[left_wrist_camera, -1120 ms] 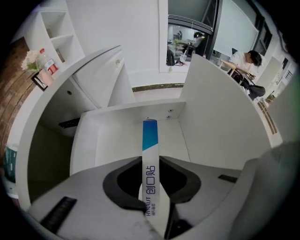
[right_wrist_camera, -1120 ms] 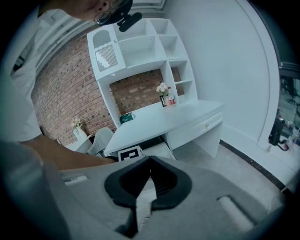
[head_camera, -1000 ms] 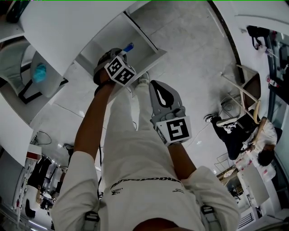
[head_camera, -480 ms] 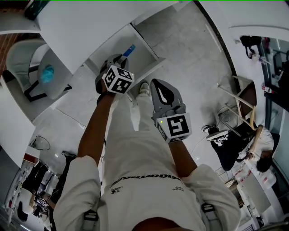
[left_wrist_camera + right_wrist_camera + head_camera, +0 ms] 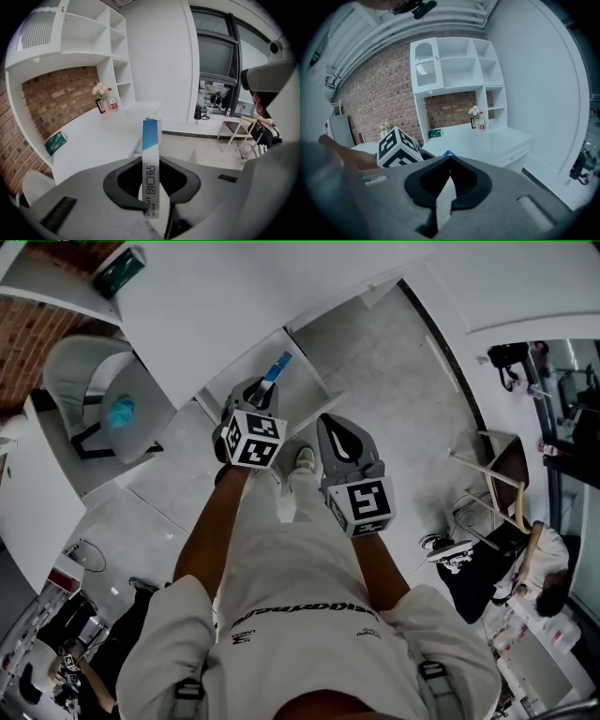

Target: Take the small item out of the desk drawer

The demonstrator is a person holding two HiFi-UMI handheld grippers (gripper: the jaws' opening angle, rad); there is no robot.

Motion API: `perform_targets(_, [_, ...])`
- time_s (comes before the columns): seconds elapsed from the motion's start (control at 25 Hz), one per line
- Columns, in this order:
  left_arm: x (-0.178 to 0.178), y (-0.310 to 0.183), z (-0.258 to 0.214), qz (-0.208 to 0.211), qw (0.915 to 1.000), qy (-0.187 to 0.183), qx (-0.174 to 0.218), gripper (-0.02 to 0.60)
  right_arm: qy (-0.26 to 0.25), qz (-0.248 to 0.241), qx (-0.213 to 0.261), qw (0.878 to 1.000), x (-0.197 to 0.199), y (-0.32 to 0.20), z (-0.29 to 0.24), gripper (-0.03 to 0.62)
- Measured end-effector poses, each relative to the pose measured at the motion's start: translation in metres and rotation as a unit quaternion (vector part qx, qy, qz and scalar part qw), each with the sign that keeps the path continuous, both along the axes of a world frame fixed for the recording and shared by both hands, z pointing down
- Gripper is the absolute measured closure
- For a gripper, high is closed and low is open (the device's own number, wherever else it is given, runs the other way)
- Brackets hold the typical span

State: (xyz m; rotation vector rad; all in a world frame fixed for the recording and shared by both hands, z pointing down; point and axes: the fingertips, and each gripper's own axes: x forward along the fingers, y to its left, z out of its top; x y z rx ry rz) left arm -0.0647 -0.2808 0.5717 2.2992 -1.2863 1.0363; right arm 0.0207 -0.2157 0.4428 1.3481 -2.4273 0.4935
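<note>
- Two grippers in view. The left gripper [image 5: 151, 159] is clamped on a slim box [image 5: 150, 140], one jaw on each broad face, jaws only as far apart as the box is thick.
- Right gripper [image 5: 450, 161]: jaw tips pressed together with nothing between them. In the head view it sits right of centre, just beside the left gripper and not touching the box.
- Desk [image 5: 216, 306]: white top across the upper left of the head view. The drawer [image 5: 305, 367] stands pulled open under its edge, at upper centre.
- Box location: in the left gripper's jaws, lifted clear of the drawer. In the head view it shows over the open drawer at upper centre.
- Box axis: in the left gripper view the long axis runs straight up the middle of the frame, with the blue end at the top past the jaw tips and the white end down in the jaws. In the head view the blue end points to the upper right, away from the person.
- Box faces: narrow edge towards the left gripper's camera, upper part blue, the rest white.
- Print on the white part, running along the long axis: large dark "创口贴", with small "HYNAUT" at the lower end. The finer line beside it is too small to read.
</note>
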Motion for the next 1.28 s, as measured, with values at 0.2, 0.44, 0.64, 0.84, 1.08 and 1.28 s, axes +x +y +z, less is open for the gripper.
perform_targets(0.2, [-0.004,0.005,-0.054,-0.025,0.9982,0.033,0.044,0.504,-0.004,-0.005,0.019,1.0,-0.005,0.004,-0.024,0.599])
perform_targets(0.44, [-0.012,0.018,-0.117,-0.055,0.9918,0.083,0.08,0.505,-0.016,-0.006,0.041,0.999,-0.012,0.011,-0.055,0.599])
perform_targets(0.64, [-0.016,0.023,-0.163,-0.066,0.9837,0.104,0.13,0.505,-0.026,-0.012,0.053,0.998,-0.02,0.012,-0.077,0.599])
perform_targets(0.84, [-0.019,0.032,-0.193,-0.071,0.9782,0.113,0.159,0.505,-0.029,-0.016,0.071,0.997,-0.026,0.012,-0.098,0.599])
perform_targets(1.08, [-0.03,0.042,-0.235,-0.089,0.9633,0.138,0.212,0.505,-0.038,-0.027,0.094,0.994,-0.036,0.01,-0.123,0.599])
perform_targets(1.28, [-0.033,0.052,-0.272,-0.095,0.9484,0.163,0.255,0.505,-0.045,-0.025,0.114,0.992,-0.035,0.008,-0.144,0.599])
